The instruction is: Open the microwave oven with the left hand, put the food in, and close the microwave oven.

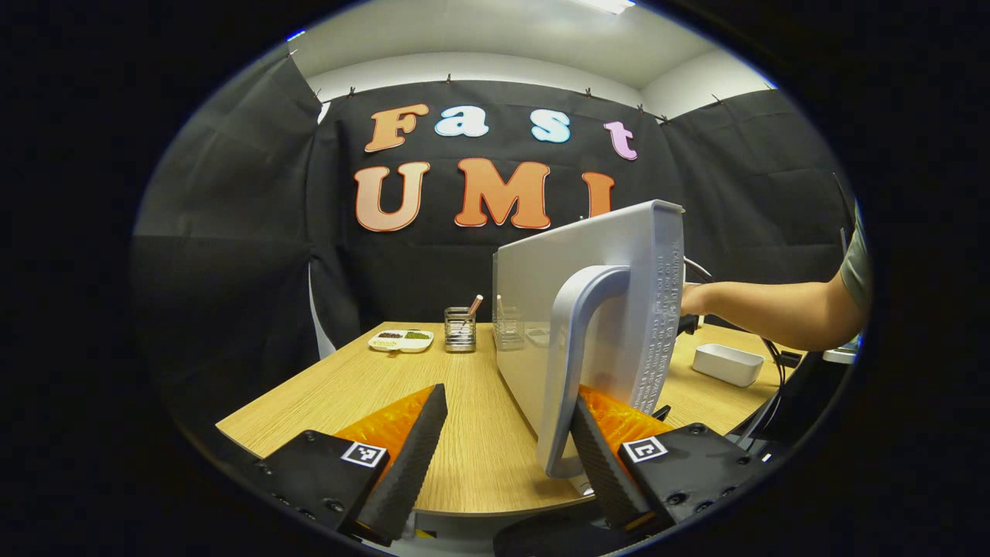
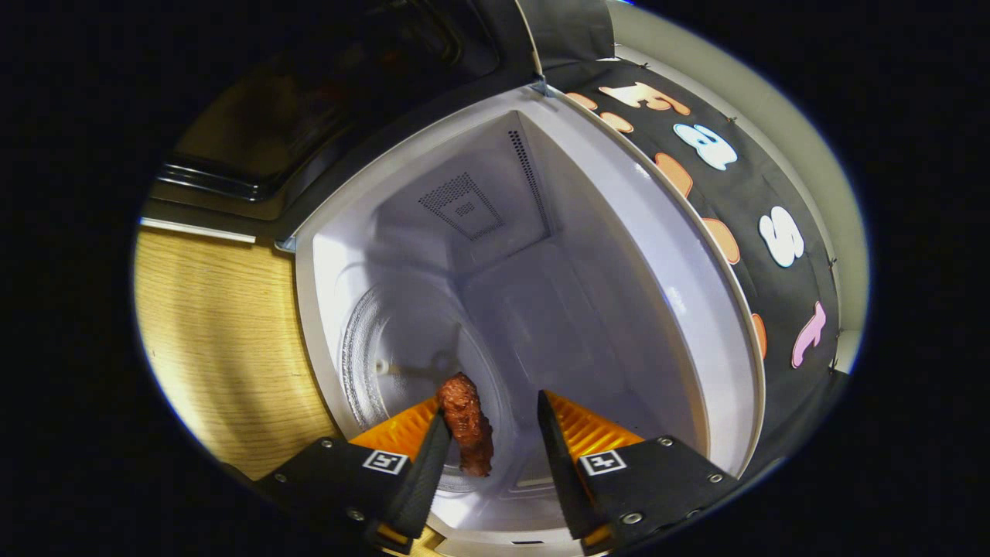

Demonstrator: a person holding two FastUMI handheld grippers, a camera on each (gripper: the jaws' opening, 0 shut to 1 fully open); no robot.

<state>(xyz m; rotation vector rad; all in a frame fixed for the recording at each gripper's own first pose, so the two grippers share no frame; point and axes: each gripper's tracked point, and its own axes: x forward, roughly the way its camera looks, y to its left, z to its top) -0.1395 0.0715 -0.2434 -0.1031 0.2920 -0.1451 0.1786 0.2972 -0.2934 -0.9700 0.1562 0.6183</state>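
In the right gripper view the right gripper (image 2: 489,433) reaches into the open white cavity of the microwave oven (image 2: 541,309), its jaws apart. The food, a reddish-brown knobbly piece of meat (image 2: 466,424), lies just beside the finger at seven o'clock, close against its inner face; the other finger stands clear of it, so nothing clamps it. Its long axis runs roughly from twelve to six o'clock, along the fingers. Whether it already rests on the round glass turntable (image 2: 387,363) beneath it, or clings to the finger, I cannot tell. The coming move turns on this: the piece sits between the jaws toward their nine o'clock side, so a withdrawal should probably go straight back toward six without dragging it along.

In the left gripper view the left gripper (image 1: 503,433) has its jaws apart around the curved grey handle (image 1: 576,348) of the swung-open grey microwave door (image 1: 572,286); the finger at four o'clock sits against the handle, the other well apart from it. This hand is the nearer one for closing. A person's forearm (image 1: 766,309) reaches in past the door's edge at three o'clock and stands in the door's path until pulled out. On the wooden bench (image 1: 464,433) stand a wire holder (image 1: 459,329), a small divided dish (image 1: 401,340) and a white rectangular tray (image 1: 727,363), all clear of the door.
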